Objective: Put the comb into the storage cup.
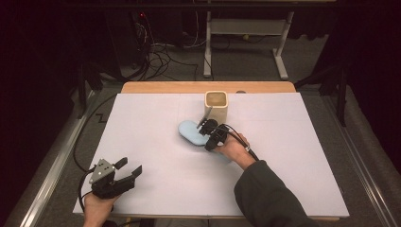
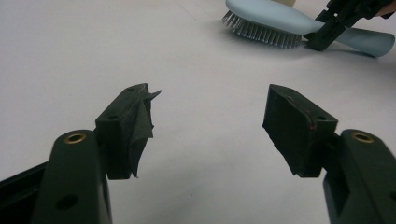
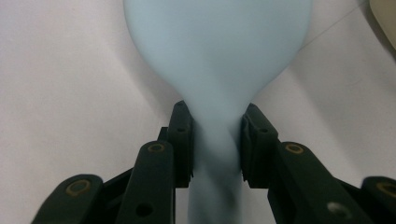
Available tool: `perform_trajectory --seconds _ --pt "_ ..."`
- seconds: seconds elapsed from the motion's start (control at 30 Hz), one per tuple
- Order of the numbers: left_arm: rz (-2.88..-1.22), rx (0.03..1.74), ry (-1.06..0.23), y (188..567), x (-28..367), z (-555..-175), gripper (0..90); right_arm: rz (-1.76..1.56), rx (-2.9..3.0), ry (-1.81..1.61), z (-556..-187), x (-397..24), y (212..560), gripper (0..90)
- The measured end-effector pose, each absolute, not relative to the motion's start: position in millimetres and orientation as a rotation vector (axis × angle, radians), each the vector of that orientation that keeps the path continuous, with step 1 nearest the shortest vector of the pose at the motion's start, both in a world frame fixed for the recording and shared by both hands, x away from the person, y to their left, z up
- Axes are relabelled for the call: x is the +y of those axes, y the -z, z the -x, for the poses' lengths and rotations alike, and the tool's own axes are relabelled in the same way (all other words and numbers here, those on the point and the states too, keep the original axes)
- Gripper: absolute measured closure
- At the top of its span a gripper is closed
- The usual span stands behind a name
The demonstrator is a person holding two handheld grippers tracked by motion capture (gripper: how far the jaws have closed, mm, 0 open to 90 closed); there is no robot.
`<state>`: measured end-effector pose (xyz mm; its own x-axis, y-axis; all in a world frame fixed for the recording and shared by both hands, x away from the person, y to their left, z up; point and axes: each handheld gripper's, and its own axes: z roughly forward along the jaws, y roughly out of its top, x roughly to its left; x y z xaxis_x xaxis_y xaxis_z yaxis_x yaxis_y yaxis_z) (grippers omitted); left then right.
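The pale blue hairbrush (image 1: pixel 191 132) lies on the white sheet (image 1: pixel 156 142) that covers the bench (image 1: pixel 203 87), bristles down, just in front of the cream square holder (image 1: pixel 216 105) and a little to that holder's left in the high view. Its oval head points away from the person and its handle runs back toward the person's right hand (image 1: pixel 234 150). The right tongs (image 1: pixel 208 137) pinch the brush at the narrow neck where head meets handle: in the right gripper view the two black pads (image 3: pixel 182 140) press against either side of the neck of the hairbrush (image 3: pixel 217 70), with the broad head spreading out beyond them. The left gripper view shows the same hairbrush (image 2: pixel 271 18) from the side, its grey bristles resting on the sheet, and the right tongs (image 2: pixel 322 37) closed across its handle. A thin dark stick leans out of the holder on the side nearest the brush. The left tongs (image 1: pixel 130 169) rest well apart from the holder, near the front left corner of the sheet, held by the person's left hand (image 1: pixel 97 204); their jaws stand spread with nothing between them, and one pad (image 2: pixel 140 126) carries a loose, torn strip of black lining.
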<state>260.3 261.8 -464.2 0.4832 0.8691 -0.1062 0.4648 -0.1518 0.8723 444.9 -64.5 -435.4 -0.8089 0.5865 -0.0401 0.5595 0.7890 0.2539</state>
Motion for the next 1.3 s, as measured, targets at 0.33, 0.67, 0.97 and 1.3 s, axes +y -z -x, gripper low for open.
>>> perform_trajectory --seconds 0.33,0.67,0.97,1.3 --pt "-1.781 1.131 -0.540 464 263 -260 33.1 -0.907 2.860 -0.360 -445 -66 435 70.6" --pt "-1.778 1.132 -0.542 464 263 -260 33.0 -0.874 2.848 -0.375 -441 -68 434 70.7" --pt "-1.778 1.131 -0.541 464 262 -260 33.1 -0.876 2.836 -0.418 -435 -75 429 70.7" --pt "-1.780 1.130 -0.538 464 262 -261 33.0 -0.884 2.801 -0.507 -422 -97 418 70.7"
